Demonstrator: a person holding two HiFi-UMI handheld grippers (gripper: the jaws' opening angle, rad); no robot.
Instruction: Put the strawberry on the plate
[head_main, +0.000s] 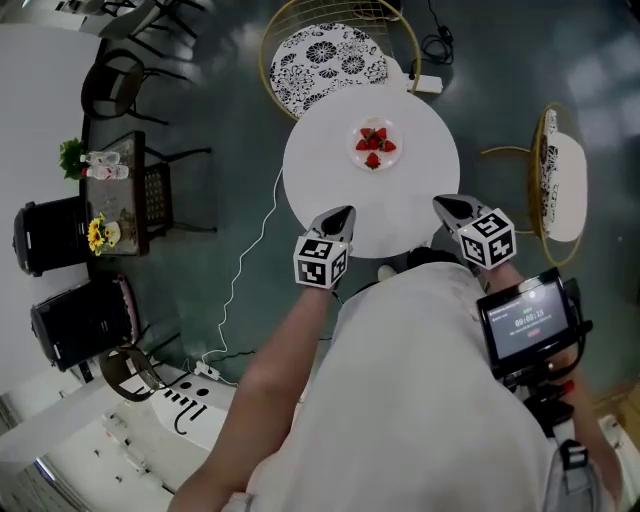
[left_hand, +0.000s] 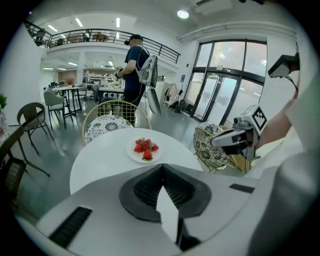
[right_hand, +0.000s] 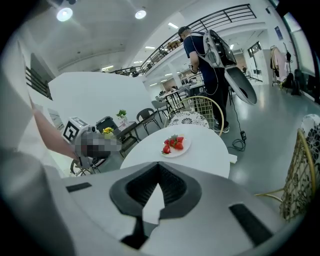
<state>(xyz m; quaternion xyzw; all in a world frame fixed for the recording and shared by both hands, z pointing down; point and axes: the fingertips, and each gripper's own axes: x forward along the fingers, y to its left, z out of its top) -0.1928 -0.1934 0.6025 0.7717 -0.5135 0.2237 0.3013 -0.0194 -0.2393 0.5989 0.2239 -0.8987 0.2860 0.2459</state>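
Red strawberries (head_main: 373, 144) on plate (head_main: 358, 158); left gripper (head_main: 343, 212), right gripper (head_main: 443, 204) angled down, jaws together.

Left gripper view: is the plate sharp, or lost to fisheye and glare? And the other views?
Left gripper view: strong fisheye, dark corners, bright windows at right, yet the plate is sharp. Right gripper view: same bending, glaring ceiling lamps. Head view: evenly lit, strawberries small but clear.

I counted one plate (head_main: 375, 128), about five strawberries (head_main: 374, 145), one table (head_main: 320, 185), two wire chairs (head_main: 328, 55), my left gripper (head_main: 346, 213) and right gripper (head_main: 442, 204).
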